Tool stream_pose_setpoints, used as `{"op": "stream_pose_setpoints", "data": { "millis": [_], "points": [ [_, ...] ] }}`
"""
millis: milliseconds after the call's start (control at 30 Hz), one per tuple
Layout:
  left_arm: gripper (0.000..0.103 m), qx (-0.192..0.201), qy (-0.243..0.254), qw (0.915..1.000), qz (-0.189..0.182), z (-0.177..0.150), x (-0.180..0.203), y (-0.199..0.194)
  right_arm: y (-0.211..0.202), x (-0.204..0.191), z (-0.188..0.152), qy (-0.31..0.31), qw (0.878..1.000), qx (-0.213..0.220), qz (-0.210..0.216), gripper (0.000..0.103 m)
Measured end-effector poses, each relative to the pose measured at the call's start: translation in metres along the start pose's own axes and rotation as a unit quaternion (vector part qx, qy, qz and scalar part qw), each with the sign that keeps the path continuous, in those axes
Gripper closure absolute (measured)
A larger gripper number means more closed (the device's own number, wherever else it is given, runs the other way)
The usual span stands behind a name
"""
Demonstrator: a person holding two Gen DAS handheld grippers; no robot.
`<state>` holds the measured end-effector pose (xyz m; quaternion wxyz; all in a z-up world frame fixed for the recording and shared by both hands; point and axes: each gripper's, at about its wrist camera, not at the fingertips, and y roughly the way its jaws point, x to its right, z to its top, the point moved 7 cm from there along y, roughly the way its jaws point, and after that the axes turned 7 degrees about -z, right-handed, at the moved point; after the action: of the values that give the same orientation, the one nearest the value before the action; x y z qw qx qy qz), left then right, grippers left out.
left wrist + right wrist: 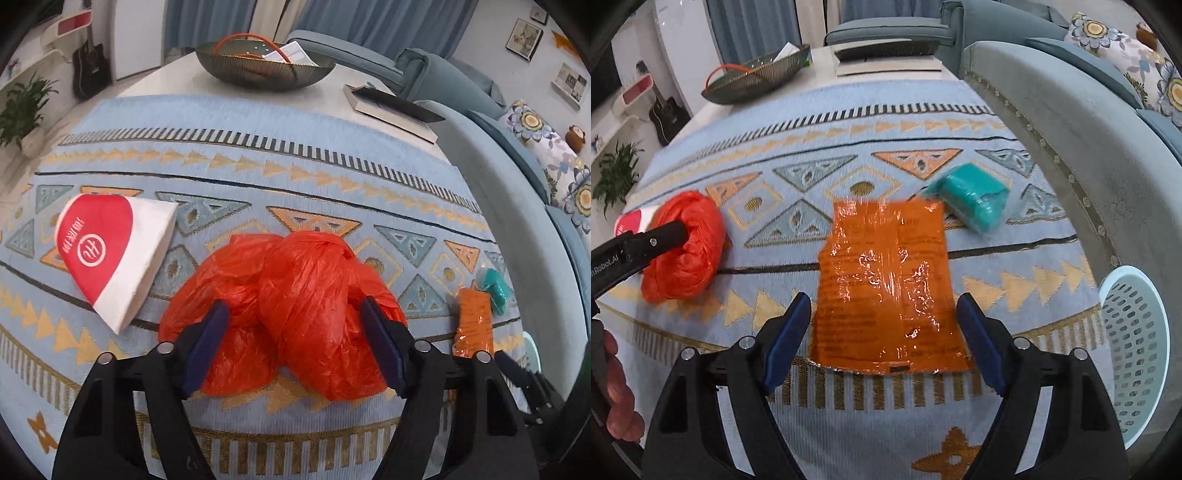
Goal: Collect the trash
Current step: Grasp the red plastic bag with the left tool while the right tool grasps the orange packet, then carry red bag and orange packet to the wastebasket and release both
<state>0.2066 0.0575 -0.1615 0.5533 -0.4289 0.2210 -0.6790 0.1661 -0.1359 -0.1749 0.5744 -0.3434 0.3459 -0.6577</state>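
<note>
A crumpled red plastic bag (295, 306) lies on the patterned cloth; my left gripper (295, 317) is open with its blue pads on either side of it. The bag also shows in the right wrist view (687, 251), with the left gripper's finger (657, 240) against it. A flat orange foil wrapper (886, 284) lies between the open fingers of my right gripper (882, 314); it shows in the left wrist view (474, 321) too. A crumpled teal wrapper (975, 203) lies just beyond it. A red-and-white paper packet (114, 254) lies left of the bag.
A light blue perforated basket (1137, 350) stands off the table's right edge. A dark woven bowl (264, 64) and a book (391, 107) sit at the far end. A blue-grey sofa (1071, 122) runs along the right.
</note>
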Motion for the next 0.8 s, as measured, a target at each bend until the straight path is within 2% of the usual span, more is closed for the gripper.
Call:
{"op": "stream_pose_setpoints", "data": {
  "millis": [33,133,267,333,400,533,700,800],
  "points": [
    [0.04,0.001,0.001,1.0,0.001,0.001,0.0,0.0,0.0,-0.002,0.0,-0.01,1.0,0.006,-0.011,0.03],
    [0.062,0.002,0.007,1.0,-0.002,0.001,0.001,-0.001,-0.003,-0.006,0.001,-0.018,1.0,0.012,-0.006,0.04],
    [0.076,0.01,0.025,0.9996,-0.002,0.003,0.008,-0.004,-0.007,-0.011,0.001,-0.033,0.999,0.022,-0.003,0.056],
    [0.077,0.022,0.037,0.9991,0.0,0.006,0.014,-0.011,-0.01,-0.011,0.001,-0.032,0.999,0.028,0.003,0.061],
    [0.078,0.037,0.044,0.9982,-0.013,0.009,0.022,-0.02,-0.019,-0.008,0.003,-0.028,0.999,0.041,0.016,0.067],
    [0.078,0.068,0.08,0.9945,-0.008,0.013,0.042,-0.041,-0.045,0.007,0.01,-0.003,0.997,0.069,0.027,0.068],
    [0.078,0.101,0.109,0.9866,-0.069,0.009,0.083,-0.073,-0.092,0.047,0.016,0.027,0.992,0.121,0.008,0.068],
    [0.078,0.118,0.14,0.977,-0.11,-0.003,0.12,-0.094,-0.121,0.074,0.018,0.042,0.988,0.15,-0.01,0.068]
  ]
}}
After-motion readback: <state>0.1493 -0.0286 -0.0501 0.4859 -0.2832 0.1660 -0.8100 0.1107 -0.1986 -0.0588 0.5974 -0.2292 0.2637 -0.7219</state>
